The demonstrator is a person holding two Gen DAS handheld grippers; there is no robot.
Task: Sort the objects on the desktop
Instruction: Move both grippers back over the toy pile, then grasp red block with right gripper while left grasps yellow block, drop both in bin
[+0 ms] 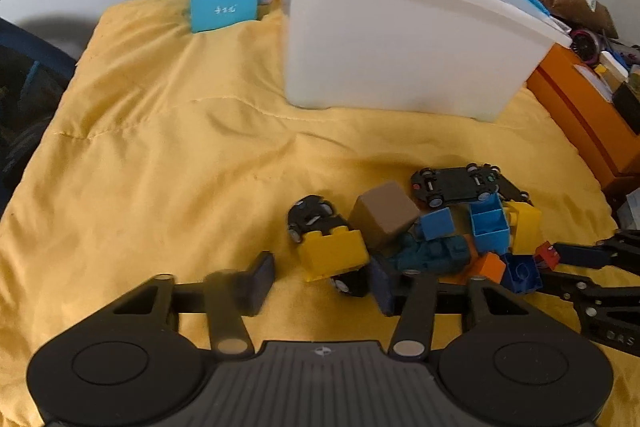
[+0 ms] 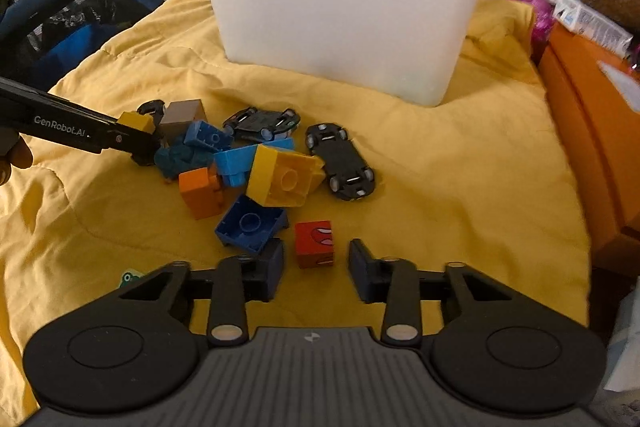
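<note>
A white bin [image 2: 340,23] stands on a yellow quilt [image 1: 168,155], and everything else is placed from it. In front of the bin, toward the cameras, lies a heap of toys: a big yellow brick [image 2: 284,179] tilted on its side, a dark blue brick [image 2: 250,223] just below it, an orange brick [image 2: 200,193] to its left, light blue bricks [image 2: 232,161], a tan cube [image 2: 182,115] and a teal toy car [image 2: 176,157]. Two black cars lie belly-up on the bin side of the heap, one [image 2: 262,123] at the heap's edge, the other [image 2: 342,163] just to its right.

The right gripper [image 2: 316,269] is spread wide, its fingers low on either side of a red cube [image 2: 314,243] at the near edge of the heap; the pads [image 2: 276,267] do not touch the cube.

The left gripper [image 1: 320,281] is also wide open at the heap's left end, around a small yellow brick [image 1: 334,253] and a black car [image 1: 312,217] beneath it. Its left finger [image 1: 260,279] stands clear of them; whether the right finger touches anything I cannot tell.

Left of the bin sits a blue box [image 1: 222,1]; an orange box [image 2: 592,131] lies to its right.
</note>
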